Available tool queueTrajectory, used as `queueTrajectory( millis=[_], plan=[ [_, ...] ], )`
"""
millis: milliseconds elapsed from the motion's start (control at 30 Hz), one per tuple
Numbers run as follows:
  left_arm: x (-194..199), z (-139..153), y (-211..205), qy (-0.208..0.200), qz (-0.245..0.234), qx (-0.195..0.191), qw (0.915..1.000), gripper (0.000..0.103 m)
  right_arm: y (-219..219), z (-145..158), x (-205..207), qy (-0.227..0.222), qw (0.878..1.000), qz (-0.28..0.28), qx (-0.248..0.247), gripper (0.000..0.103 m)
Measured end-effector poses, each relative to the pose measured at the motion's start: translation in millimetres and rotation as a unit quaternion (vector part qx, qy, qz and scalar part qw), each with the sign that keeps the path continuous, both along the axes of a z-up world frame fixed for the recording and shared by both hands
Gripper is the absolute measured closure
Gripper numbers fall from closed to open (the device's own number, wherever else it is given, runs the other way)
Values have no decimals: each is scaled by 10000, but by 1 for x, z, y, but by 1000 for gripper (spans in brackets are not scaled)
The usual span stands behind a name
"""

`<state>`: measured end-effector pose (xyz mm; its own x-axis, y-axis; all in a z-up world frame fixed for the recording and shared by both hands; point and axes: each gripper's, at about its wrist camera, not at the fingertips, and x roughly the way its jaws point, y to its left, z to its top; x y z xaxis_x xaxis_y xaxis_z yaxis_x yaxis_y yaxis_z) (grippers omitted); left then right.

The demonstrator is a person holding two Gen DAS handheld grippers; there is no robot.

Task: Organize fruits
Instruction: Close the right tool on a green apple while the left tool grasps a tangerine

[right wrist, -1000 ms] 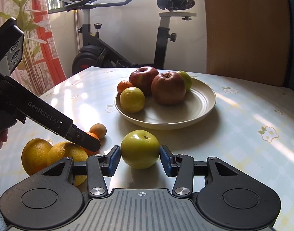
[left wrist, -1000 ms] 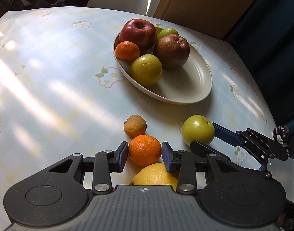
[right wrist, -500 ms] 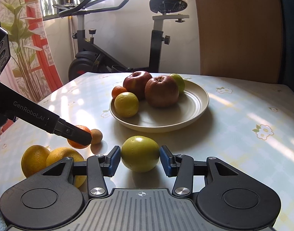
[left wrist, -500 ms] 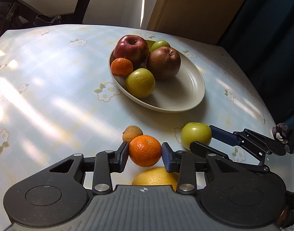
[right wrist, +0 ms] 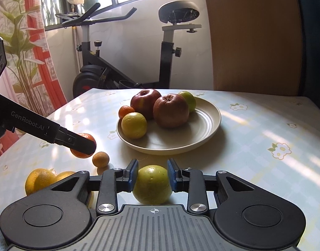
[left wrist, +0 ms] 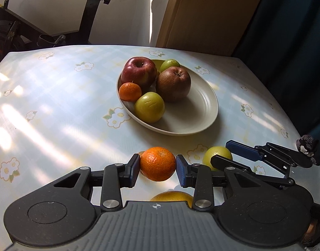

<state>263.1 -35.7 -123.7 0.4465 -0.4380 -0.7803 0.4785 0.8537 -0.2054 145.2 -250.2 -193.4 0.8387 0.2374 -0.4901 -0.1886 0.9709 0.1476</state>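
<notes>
Fruits: orange (left wrist: 157, 164) now lifted off desk (left wrist: 55, 113), clamped in our left hand-held gripper (left wrist: 157, 168), short of plate (left wrist: 210, 113). Right hand-held gripper (right wrist: 152, 176) has closed on green apple (right wrist: 152, 184), also raised. We judge both ready for plate.

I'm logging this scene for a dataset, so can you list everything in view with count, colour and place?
plate: 1, cream, centre of table
apples: 2, red and brownish-red, on plate
green fruits on plate: 2, yellow-green, one front, one behind the apples
small mandarin: 1, orange, plate's left edge
orange: 1, orange, in left tool, lifted
green fruit: 1, yellow-green, in right tool
tiny mandarin: 1, dull orange, on table
large citrus: 2, yellow-orange, near table edge
table: 1, pale floral cloth
exercise bike: 1, black, behind table
left tool: 1, black, blue pads
right tool: 1, black, blue pads
</notes>
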Motion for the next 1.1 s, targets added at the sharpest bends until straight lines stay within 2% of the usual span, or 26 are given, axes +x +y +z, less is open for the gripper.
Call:
queueTrajectory(
  millis=[167,267,367,533,633,700,867,1100],
  plan=[
    [3,3,-3,-72,-49,17,10000,64,-2,1,7,103,9999,35,-99,83],
    [7,0,-2,-19,41,6,10000,64,-6,-1,7,175,9998,41,112,78],
    [8,-2,0,28,78,-20,10000,64,-2,-4,8,190,9998,26,-46,68],
    [9,-3,0,5,83,17,10000,64,0,-5,8,152,9998,23,-87,66],
    [9,-4,-1,-1,91,22,10000,64,-3,-9,10,334,9994,13,-40,61],
    [9,-4,-2,-13,87,27,10000,64,-5,-13,10,394,9992,14,101,61],
    [8,-5,-4,-32,73,46,10000,64,-1,-14,9,360,9993,60,14,61],
    [8,-5,-4,-45,77,65,9999,64,-5,-15,9,361,9992,39,144,61]
  ],
)
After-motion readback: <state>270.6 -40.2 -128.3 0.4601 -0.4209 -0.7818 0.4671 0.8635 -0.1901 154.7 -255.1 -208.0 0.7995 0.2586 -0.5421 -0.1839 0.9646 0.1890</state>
